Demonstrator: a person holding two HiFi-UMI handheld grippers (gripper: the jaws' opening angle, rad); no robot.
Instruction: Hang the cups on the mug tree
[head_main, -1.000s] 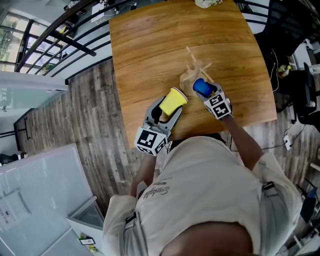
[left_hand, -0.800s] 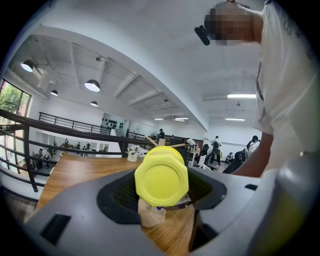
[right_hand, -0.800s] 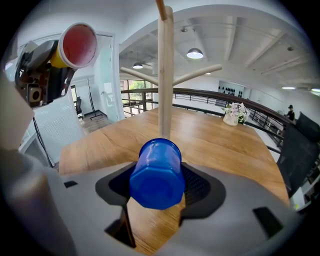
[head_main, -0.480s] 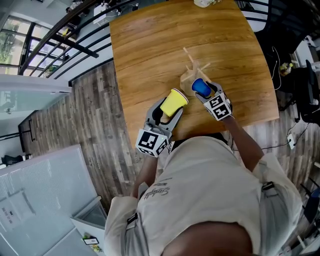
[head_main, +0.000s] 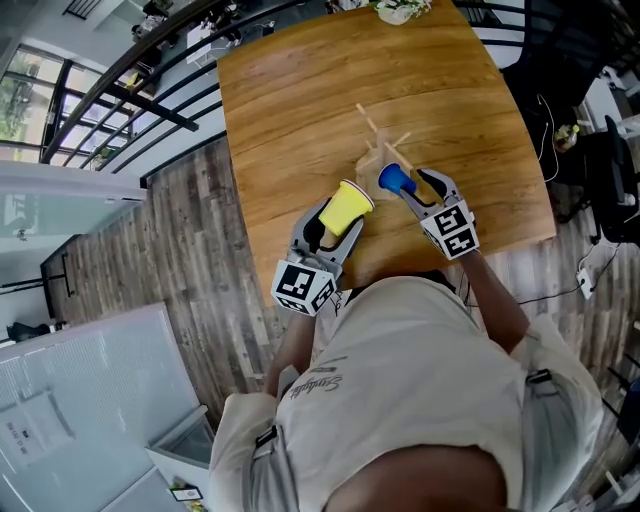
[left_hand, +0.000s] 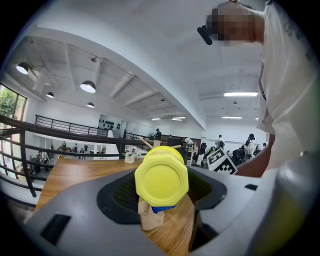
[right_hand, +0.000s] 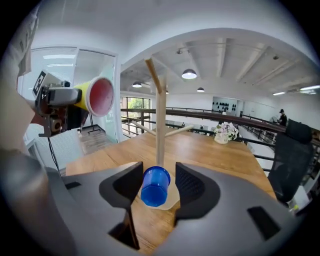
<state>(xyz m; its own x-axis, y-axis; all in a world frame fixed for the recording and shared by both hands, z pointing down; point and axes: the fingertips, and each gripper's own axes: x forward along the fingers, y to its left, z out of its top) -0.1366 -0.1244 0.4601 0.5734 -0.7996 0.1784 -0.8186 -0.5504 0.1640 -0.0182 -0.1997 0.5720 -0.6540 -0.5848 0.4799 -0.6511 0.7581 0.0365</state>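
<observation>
A wooden mug tree (head_main: 378, 140) stands on the table (head_main: 300, 110); its post (right_hand: 160, 125) rises just beyond my right gripper (head_main: 415, 188). A blue cup (head_main: 394, 180) sits between that gripper's jaws, its bottom (right_hand: 154, 187) towards the camera, held above the tree's base (right_hand: 172, 199). These jaws have just been closing, with the cup between them. My left gripper (head_main: 335, 215) is shut on a yellow cup (head_main: 346, 203), lying sideways with its bottom (left_hand: 161, 181) facing the camera. From the right gripper view the yellow cup (right_hand: 95, 96) shows a red inside.
A small flower vase (head_main: 400, 8) stands at the table's far edge. Railings (head_main: 120, 70) run along the left, above wooden floor. A dark office chair (right_hand: 295, 160) is off the table's right side. The near table edge lies under both grippers.
My right gripper has lifted with the blue cup, which now sits higher against the tree's post. The left gripper and yellow cup have stayed where they were.
</observation>
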